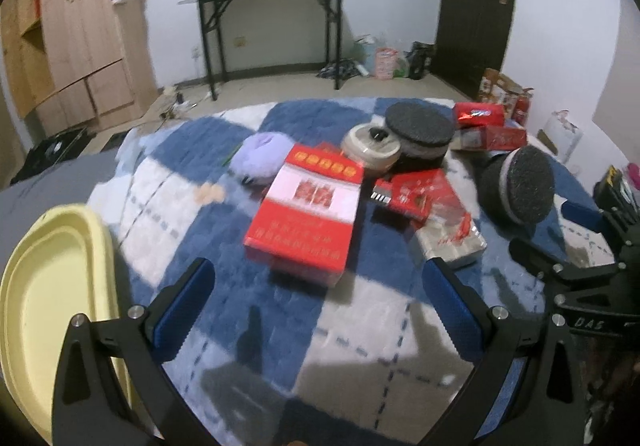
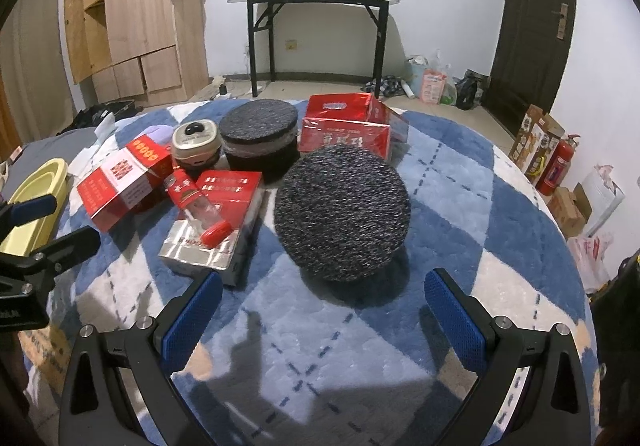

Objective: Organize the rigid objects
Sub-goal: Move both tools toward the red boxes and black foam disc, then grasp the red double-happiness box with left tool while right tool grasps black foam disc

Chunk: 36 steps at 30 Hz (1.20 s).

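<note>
Both grippers hang empty, jaws apart, left gripper (image 1: 316, 302) facing the red box (image 1: 308, 208), right gripper (image 2: 320, 310) facing the disc (image 2: 342, 214): sorting not begun, next comes a closing reach.

A clutter of rigid objects is spread over the blue-and-white checked blanket (image 2: 460, 182). A large red-and-white box (image 1: 310, 208) is laid flat toward the left edge, with a yellow tray (image 1: 48, 286) set beyond that edge. A dark round pad (image 2: 342, 214) is propped tilted near the middle. A second round pad (image 2: 260, 138) and a cream round tin (image 2: 196, 146) are placed behind, beside a red carton (image 2: 352, 128). A red-capped bottle (image 2: 196, 204) is laid across a silver box (image 2: 200, 250).
</note>
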### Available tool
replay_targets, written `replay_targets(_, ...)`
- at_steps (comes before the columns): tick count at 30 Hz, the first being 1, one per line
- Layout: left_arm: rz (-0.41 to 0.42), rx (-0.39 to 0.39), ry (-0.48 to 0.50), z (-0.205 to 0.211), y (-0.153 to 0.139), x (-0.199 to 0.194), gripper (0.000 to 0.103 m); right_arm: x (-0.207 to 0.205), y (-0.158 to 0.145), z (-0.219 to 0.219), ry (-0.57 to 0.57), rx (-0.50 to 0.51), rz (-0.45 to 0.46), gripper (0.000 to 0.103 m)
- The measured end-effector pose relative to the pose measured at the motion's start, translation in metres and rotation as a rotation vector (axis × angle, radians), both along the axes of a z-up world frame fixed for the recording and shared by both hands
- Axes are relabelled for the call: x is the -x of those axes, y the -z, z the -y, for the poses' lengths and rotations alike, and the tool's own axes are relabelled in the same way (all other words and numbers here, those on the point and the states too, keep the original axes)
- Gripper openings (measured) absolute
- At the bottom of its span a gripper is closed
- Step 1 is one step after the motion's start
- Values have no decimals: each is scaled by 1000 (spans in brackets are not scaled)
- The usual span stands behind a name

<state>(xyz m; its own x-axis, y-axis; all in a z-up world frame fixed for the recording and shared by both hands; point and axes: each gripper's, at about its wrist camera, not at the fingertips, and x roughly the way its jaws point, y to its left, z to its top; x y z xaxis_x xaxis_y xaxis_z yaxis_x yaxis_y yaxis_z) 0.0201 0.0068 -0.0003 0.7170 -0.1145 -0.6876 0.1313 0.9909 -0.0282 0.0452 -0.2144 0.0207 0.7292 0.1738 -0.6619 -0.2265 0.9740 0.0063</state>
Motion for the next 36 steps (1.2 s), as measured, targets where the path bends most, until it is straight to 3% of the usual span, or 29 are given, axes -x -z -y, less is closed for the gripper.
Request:
replay_targets(2,42,19,52,3,-2,-5,103,-2,2,2,8,-5,6,103)
replay_targets(5,33,9,57,4,5,-13,103,-4,6,2,11,-1,25,103)
replay_targets(9,7,24,10,-8,16,-25,103,-7,10,0,4,2,41,103)
replay_targets(14,3,96,-34,-24,23,-34,103,-17,10,0,19,10,80,103)
replay_targets(19,24,81,-39,-23,26,-34,103,-38,15,-2,13,26,64,103)
replay_targets(23,9,58,-32,-17,33,-38,82,-47,18,-2,7,28,61,102)
replay_targets(25,2,47,-32,-13,34,-38,65,-50,17,0,10,29,65,100)
replay_targets(30,20,55,-31,-14,28,-36,64,-56,19,6,-15,14,47,74)
replay_targets(36,45,44,-40,-17,19,-29,64,-57,20,10,-33,21,52,72)
